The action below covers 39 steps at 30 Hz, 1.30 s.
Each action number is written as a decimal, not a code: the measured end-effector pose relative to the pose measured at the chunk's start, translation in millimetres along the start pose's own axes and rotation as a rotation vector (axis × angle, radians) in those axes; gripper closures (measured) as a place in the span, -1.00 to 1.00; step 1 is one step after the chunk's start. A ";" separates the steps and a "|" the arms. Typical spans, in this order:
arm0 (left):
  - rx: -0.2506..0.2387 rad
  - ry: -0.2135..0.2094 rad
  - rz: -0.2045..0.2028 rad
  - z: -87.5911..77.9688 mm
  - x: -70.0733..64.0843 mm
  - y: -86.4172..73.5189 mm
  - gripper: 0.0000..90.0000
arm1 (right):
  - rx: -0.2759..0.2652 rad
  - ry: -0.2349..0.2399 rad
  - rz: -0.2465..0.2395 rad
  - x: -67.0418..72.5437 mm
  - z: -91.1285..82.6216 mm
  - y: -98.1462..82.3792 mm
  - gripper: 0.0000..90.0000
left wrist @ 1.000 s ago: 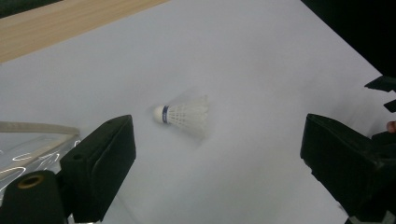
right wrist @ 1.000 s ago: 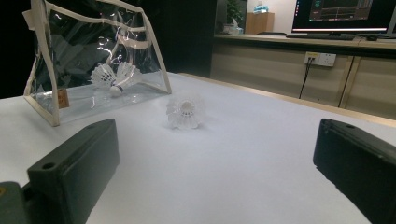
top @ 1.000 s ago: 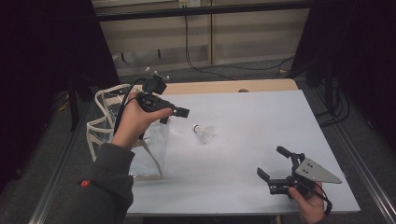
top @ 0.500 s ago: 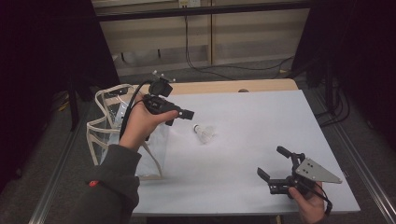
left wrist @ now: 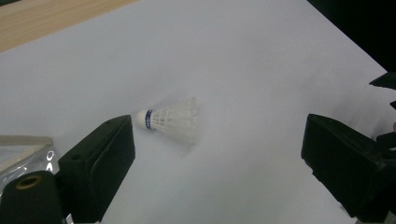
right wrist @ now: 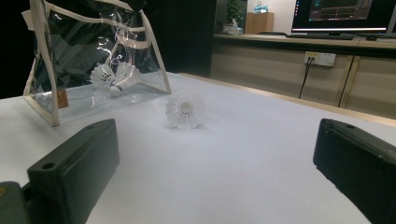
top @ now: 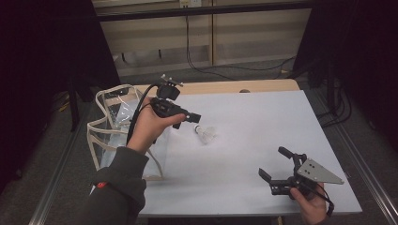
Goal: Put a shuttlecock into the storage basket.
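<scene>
Lighting: dim room, dark surround on both sides in the high view; the white table top [top: 263,136] is the brightest surface, evenly lit from above.

Shadows: soft and faint; a pale shadow lies beside the shuttlecock [left wrist: 172,120] in the left gripper view.

Glare: bright reflections on the clear plastic bag [right wrist: 93,60] in the right gripper view and along its folds in the high view. A lit monitor [right wrist: 343,14] glows at the top right of the right gripper view.

Focus: high view slightly soft and grainy. Both gripper views show near black jaws blurred; the left gripper view looks hazy, low in contrast.

Distortion: none evident at the edges.
</scene>
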<state>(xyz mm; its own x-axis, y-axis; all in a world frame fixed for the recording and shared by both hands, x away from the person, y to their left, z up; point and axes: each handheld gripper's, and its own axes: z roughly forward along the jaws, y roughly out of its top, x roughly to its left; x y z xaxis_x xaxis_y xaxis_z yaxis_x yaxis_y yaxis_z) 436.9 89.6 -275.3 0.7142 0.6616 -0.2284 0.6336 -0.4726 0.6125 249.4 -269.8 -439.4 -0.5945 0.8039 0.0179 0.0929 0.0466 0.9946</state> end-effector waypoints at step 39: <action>-0.006 0.041 -0.013 42.6 -12.5 -14.6 -0.79 | -0.003 0.002 0.000 0.5 0.7 0.1 -0.99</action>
<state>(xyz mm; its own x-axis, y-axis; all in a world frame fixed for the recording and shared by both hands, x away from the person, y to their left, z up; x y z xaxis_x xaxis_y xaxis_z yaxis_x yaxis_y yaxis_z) 431.4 63.4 -313.5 0.6931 0.6909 -0.2056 0.6410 -0.4602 0.6143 249.6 -269.0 -439.4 -0.5960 0.8027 0.0182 0.0907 0.0448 0.9949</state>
